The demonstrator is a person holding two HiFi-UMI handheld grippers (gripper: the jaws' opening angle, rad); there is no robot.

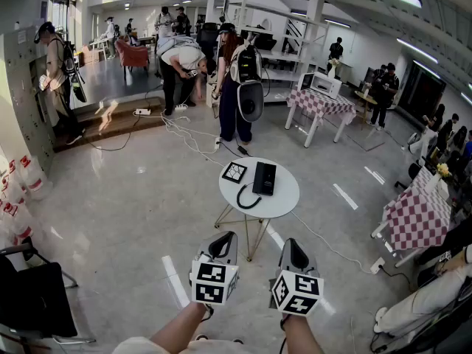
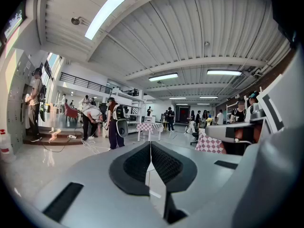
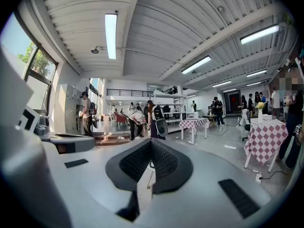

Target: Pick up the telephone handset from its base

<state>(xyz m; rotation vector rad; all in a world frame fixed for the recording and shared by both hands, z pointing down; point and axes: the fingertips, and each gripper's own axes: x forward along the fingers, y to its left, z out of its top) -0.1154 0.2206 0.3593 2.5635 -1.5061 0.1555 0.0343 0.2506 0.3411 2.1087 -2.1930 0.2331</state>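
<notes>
Presently, step: approach, as we judge it; nothing is held and the telephone (image 1: 264,178) sits untouched.
Left gripper (image 1: 223,239): jaws pressed together with nothing between them; it is in front of us, pointing roughly level.
Right gripper (image 1: 293,245): jaws likewise closed on nothing, just beside the left one.
Telephone position: black, lying flat on the small round white worktop (image 1: 284,201), well ahead of both grippers. From here we cannot separate handset from base.
Cord (image 1: 245,198): a black loop curling off the telephone's near end toward the worktop's front edge.
Marker tile (image 1: 234,172): square, just to the left of the telephone and apart from it.
Method: we should close in until the handset outline reads clearly. We then spread one gripper's jaws before arrival and take the handset across its narrow width near mid-length.
Lift: straight up and slowly, so the cord pays out without dragging the base.
Second gripper: free to steady the base if it starts to follow.
Risk: the worktop is small and stands on thin legs; a sideways push could slide the phone or the tile toward the edge.
</notes>
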